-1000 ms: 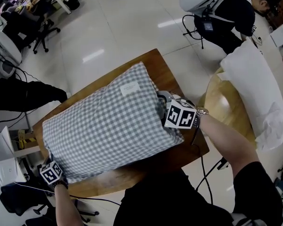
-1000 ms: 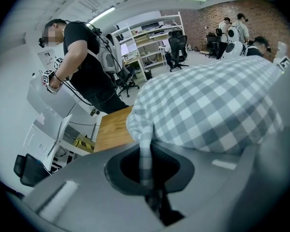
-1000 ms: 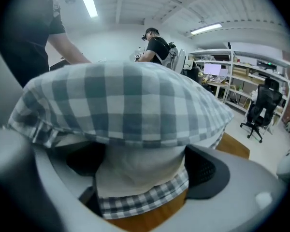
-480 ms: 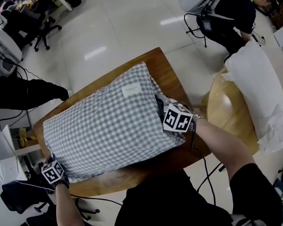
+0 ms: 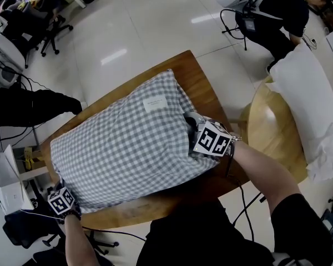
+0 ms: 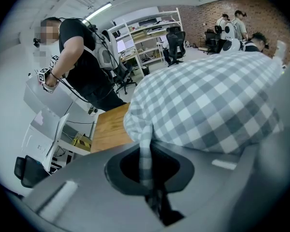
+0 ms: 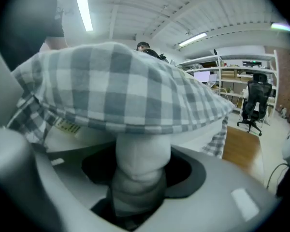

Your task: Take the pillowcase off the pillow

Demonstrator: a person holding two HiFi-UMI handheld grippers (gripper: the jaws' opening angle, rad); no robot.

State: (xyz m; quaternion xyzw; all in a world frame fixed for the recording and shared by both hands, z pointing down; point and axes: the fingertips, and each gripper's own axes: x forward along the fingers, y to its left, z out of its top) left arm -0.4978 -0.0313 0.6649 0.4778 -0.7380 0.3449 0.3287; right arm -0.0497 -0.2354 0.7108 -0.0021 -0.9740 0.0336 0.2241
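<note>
The checked pillowcase (image 5: pixel 127 148), w/ the pillow still inside, lies across most of the table (image 5: pixel 200 76). The left tool (image 6: pixel 149 185) is at the table's near left corner & is closed tight on a thin pinch of the pillowcase's corner. The right tool (image 7: pixel 140 182) is by the table's right edge, at the open end of the pillowcase; its jaws have just been closing & now squeeze a fat bump of the white pillow (image 7: pixel 142 151), w/ the checked cloth lying over it.
</note>
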